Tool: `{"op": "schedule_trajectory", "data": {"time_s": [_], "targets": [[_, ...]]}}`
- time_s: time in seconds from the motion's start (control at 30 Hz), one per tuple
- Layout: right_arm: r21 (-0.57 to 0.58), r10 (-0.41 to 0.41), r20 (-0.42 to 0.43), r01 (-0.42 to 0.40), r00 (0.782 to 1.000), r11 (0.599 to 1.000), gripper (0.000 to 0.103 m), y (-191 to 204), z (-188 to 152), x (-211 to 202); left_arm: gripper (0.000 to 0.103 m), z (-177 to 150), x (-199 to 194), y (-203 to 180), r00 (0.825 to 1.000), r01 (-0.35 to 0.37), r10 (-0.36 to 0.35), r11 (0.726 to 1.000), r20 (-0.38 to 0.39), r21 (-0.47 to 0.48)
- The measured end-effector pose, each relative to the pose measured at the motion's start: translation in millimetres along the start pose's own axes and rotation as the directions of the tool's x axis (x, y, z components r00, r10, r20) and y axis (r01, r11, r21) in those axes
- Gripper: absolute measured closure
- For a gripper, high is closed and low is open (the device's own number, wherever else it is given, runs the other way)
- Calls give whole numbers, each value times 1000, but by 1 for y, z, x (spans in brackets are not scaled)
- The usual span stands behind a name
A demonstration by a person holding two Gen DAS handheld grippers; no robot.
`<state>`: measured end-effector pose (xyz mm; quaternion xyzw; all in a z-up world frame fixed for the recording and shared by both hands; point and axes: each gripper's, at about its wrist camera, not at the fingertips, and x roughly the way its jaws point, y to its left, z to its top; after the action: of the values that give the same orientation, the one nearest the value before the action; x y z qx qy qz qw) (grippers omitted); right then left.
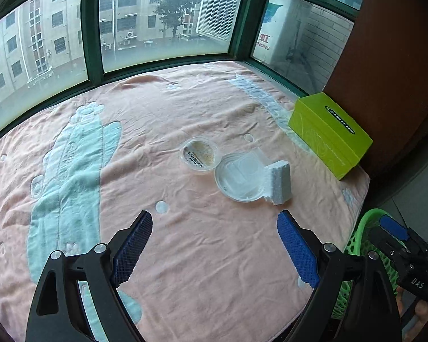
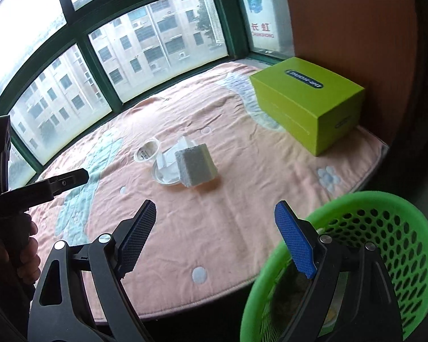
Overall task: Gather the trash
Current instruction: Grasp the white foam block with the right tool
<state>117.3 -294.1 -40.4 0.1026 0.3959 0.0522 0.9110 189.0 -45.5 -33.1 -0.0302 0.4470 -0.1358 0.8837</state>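
Left wrist view: left gripper point(image 1: 215, 245) hovers over a pink blanket point(image 1: 185, 256) with pale blue cartoon figures; its jaws stand wide apart with nothing between them, blue pads facing inward. Trash lies in a cluster right of centre. A small round plastic cup point(image 1: 198, 154) with a printed label sits at centre; touching its lower right edge is a round clear lid point(image 1: 236, 179); a white foam block point(image 1: 279, 181) stands on the lid's right edge. A crumpled piece of clear plastic point(image 1: 256, 156) lies at the lid's upper side. A lime-green tissue box point(image 1: 329, 134) rests at the right, near a brown wall panel point(image 1: 390, 57). At lower right, a green mesh basket point(image 1: 359, 236) is partly hidden behind the right gripper point(image 1: 393, 228), seen side-on.

Right wrist view: right gripper point(image 2: 215, 238) is likewise spread open and empty. Its right-hand finger overlaps the rim of the green mesh basket point(image 2: 364, 199) at lower right, which stands beside the blanket's edge. The same trash cluster appears at centre frame: cup point(image 2: 147, 149), lid point(image 2: 164, 173), foam block point(image 2: 196, 168) tilted against the lid. The tissue box point(image 2: 307, 105) sits at upper right. At the left edge, a hand point(image 2: 23, 253) grips the handle of the left gripper point(image 2: 71, 178). Green-framed windows point(image 2: 94, 62) run along the top.
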Motion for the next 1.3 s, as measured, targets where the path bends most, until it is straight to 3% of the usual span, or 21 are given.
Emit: {"op": "schedule_trajectory", "data": {"time_s": [0.33,1.0,1.17,1.3], "targets": [[-66,-4,-84,-2,996,998,18,29,26,67,17,9,11,28,1000,-18,18,999,-13,-29],[-119,-38,-215,12,976,993,20,26,51,157,17,23,39,54,998,-27,26,999,-50,-26],[-122,-28,-238,-1,971,993,26,23,53,168,17,24,47,50,998,-23,22,1000,-61,-13],[-107,-4,-253,-24,967,994,40,19,53,170,17,26,53,43,998,-19,19,1000,-66,7]]}}
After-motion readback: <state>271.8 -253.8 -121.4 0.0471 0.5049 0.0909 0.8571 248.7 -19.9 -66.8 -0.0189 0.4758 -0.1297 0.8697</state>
